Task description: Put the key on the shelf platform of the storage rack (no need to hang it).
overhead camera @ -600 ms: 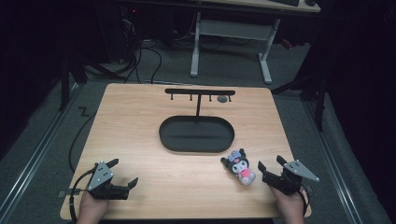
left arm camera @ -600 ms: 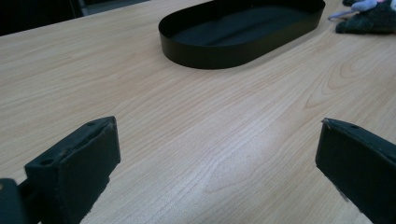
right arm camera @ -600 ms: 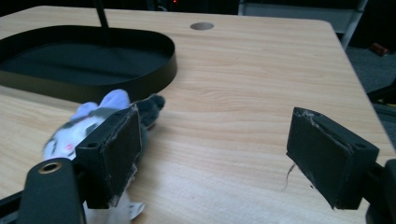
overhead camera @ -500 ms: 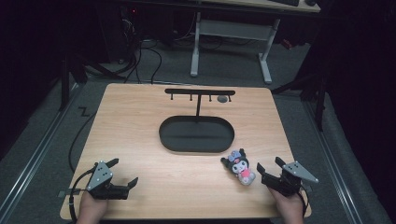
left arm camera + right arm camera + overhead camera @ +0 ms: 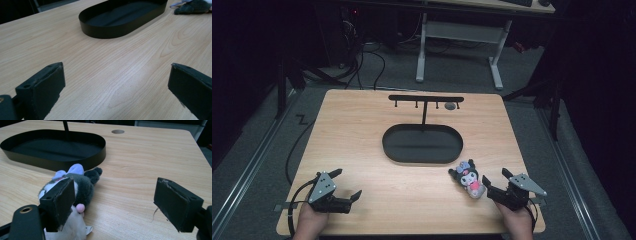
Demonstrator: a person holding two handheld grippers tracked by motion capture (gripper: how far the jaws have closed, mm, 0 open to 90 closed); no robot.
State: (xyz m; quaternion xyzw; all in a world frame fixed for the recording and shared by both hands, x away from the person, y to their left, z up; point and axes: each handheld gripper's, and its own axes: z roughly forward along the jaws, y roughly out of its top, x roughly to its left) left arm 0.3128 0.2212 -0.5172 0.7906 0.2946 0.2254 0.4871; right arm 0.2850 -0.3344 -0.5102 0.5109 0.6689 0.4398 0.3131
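Plush toy [image 5: 468,179] lies beside the black tray [image 5: 422,158]; both grippers' jaws spread.

On the table [image 5: 362,120], the oval tray [image 5: 422,144] was set at the centre, with the rack [image 5: 426,98] at twelve o'clock behind it. The plush toy [image 5: 468,178] was laid at four o'clock from the tray, just beside its rim, with the right gripper [image 5: 496,182] placed just beside it at three o'clock. The left gripper [image 5: 346,184] was held at eight o'clock, well apart.

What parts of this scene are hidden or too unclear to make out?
- Plush toy, right gripper view: its lower body is hidden behind the right tool's near jaw and cut off by the bottom edge.
- Plush toy, left gripper view: cut off by the top edge.
- Small round thing by the rack, high view: too small to identify.
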